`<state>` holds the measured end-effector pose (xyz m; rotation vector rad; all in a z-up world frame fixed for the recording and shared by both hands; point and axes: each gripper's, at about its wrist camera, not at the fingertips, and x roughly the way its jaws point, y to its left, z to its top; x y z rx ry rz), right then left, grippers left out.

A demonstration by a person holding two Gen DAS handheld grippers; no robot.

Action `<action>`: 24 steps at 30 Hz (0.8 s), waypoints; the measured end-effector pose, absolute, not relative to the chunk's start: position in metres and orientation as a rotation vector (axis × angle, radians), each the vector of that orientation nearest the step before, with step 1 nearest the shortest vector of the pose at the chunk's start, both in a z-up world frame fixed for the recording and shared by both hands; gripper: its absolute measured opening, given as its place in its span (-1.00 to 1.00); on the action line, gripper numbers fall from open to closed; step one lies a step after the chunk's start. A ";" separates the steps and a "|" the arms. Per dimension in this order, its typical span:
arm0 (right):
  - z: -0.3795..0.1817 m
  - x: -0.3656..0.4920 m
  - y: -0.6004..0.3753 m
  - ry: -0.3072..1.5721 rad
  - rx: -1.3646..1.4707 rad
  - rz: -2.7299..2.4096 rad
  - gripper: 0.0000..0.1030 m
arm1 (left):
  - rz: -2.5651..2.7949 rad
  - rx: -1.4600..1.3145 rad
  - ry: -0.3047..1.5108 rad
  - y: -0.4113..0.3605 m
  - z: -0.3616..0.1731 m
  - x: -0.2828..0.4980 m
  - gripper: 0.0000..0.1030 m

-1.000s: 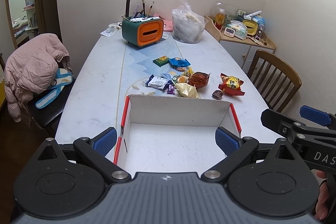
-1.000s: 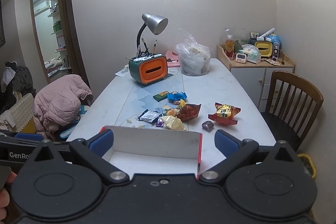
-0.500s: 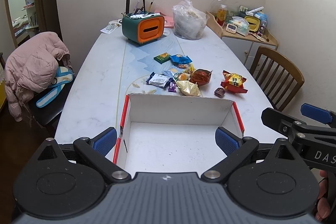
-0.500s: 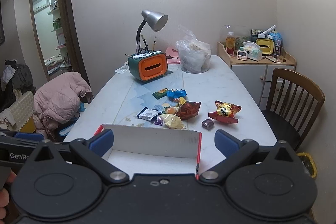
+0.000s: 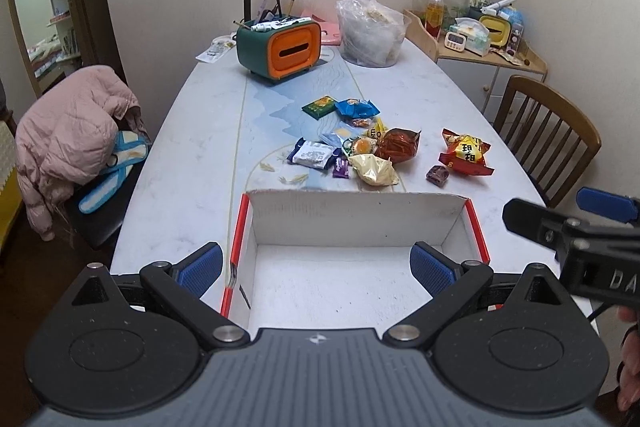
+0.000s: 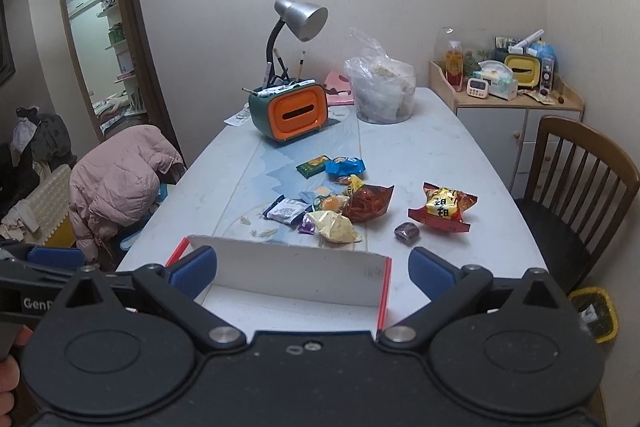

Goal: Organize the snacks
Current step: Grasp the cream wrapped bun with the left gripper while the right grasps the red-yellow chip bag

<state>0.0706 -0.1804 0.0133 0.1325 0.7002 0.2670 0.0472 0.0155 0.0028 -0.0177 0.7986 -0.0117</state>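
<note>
White cardboard box (image 5: 352, 215) sits under both wide-spread, empty grippers; snack packets (image 5: 372, 151) lie straight beyond its far wall.

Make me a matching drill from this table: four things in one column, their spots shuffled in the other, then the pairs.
Things
1. white box
2. red and yellow snack bag
3. green snack packet
4. orange and green organizer

Places
A. far end of the table, under the lamp
B. lying apart, right of the snack pile
C. nearest the cameras, nothing inside it
D. far edge of the pile, beside the blue packet

Pairs: 1-C, 2-B, 3-D, 4-A
</note>
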 end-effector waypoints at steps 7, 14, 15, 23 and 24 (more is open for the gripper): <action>0.017 0.108 -0.207 0.742 0.162 0.270 0.91 | -0.033 -0.010 0.849 0.012 0.018 0.082 0.96; 0.033 0.157 -0.232 0.774 0.146 0.291 0.87 | -0.057 -0.064 0.929 0.017 0.037 0.133 0.96; 0.035 0.163 -0.236 0.776 0.145 0.290 0.86 | -0.059 -0.066 0.934 0.017 0.040 0.140 0.96; 0.040 0.227 -0.261 0.818 0.115 0.287 0.83 | -0.075 -0.099 1.029 0.005 0.051 0.208 0.94; 0.038 0.236 -0.264 0.830 0.110 0.282 0.82 | -0.075 -0.094 1.035 0.001 0.051 0.217 0.94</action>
